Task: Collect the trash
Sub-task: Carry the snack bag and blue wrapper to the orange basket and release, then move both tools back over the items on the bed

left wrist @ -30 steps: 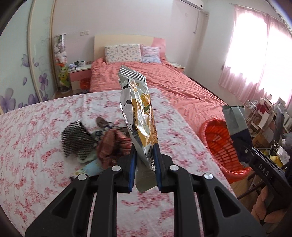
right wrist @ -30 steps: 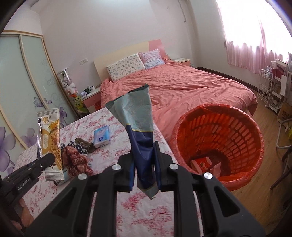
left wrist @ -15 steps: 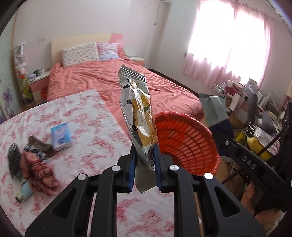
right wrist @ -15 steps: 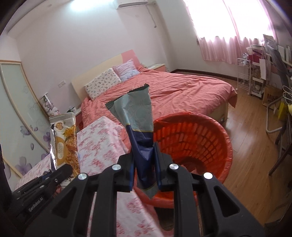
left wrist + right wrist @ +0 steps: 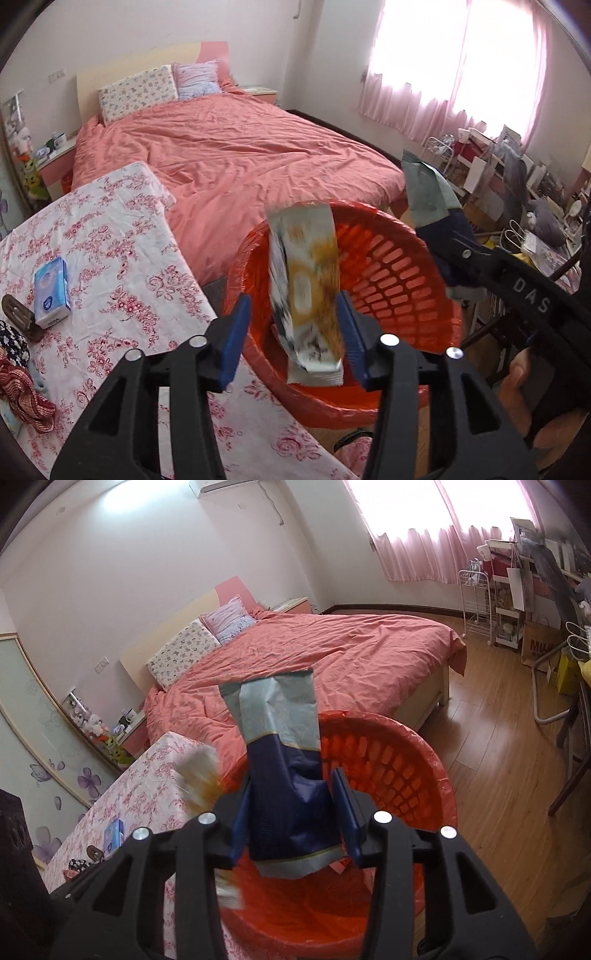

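Both claws, left [image 5: 293, 326] and right [image 5: 293, 814], are let go, so the snack bag [image 5: 304, 291] or the blue wrapper [image 5: 286, 775] might miss the red basket [image 5: 402, 258] and fall on the floor.

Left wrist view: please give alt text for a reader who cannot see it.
The open left gripper hangs over an orange laundry-style basket, a blurred silver-and-yellow snack wrapper loose between its blue pads. At right, the right gripper holds a teal-and-navy wrapper; a floral tablecloth lies left.
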Tool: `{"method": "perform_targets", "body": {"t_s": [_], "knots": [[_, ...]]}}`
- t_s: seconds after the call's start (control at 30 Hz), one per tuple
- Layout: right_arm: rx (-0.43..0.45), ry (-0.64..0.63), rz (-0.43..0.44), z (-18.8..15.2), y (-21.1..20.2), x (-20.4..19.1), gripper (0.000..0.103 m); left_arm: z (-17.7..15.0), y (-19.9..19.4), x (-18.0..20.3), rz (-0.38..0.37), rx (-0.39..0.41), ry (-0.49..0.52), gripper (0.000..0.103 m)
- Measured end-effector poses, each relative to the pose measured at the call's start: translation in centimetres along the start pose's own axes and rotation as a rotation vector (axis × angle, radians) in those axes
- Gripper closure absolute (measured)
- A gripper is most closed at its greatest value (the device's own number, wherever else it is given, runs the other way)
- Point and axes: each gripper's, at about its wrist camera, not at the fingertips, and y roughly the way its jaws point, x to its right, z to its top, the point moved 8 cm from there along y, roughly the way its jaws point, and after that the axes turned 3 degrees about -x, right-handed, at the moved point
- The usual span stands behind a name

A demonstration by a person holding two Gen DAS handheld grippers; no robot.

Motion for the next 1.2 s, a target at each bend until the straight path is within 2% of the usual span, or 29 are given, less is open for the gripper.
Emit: {"method": "perform_targets", "body": {"t_s": [0.17, 0.27, 0.43, 0.57, 0.63, 0.7, 0.77, 0.9, 1.0, 1.2], "knots": [[0.003, -0.021, -0.021, -0.7, 0.0, -0.2, 0.045, -0.5, -0.7, -1.6, 0.054, -0.009, -0.026, 0.046], [0.003, -0.035, -0.030, -1.3, -0.4, -0.5, 0.042, -0.9, -2.1, -2.8, 0.114, 0.014, -0.034, 0.040], [0.010, -0.055, -0.039, -2.1, -1.5, -1.6, 0.034, -2.5, -5.0, -5.8, 0.191, 0.061, -0.063, 0.037], [0.006, -0.108, -0.052, -3.7, -2.1, -3.5, 0.028, -4.0, -7.2, -8.8, 0.235, 0.066, -0.086, 0.026], [0.000, -0.141, -0.056, -4.7, -2.4, -4.8, 0.027, -5.0, -8.9, -10.6, 0.275, 0.080, -0.097, 0.024], [-0.018, -0.178, -0.038, -6.0, -2.4, -6.7, 0.026, -5.6, -10.5, -12.4, 0.320, 0.097, -0.108, 0.016], [-0.041, -0.206, -0.013, -7.1, -2.2, -8.5, 0.026, -6.3, -12.0, -14.5, 0.358, 0.118, -0.135, 0.011], [-0.099, -0.292, 0.052, -10.2, -1.8, -13.1, 0.026, -8.5, -15.0, -19.6, 0.451, 0.134, -0.197, 0.011], [-0.134, -0.362, 0.109, -12.8, -1.6, -17.2, 0.026, -10.7, -16.2, -23.3, 0.492, 0.115, -0.257, 0.011], [-0.189, -0.451, 0.222, -16.8, -1.2, -25.1, 0.029, -13.9, -17.7, -29.0, 0.499, 0.091, -0.377, 0.011]]}}
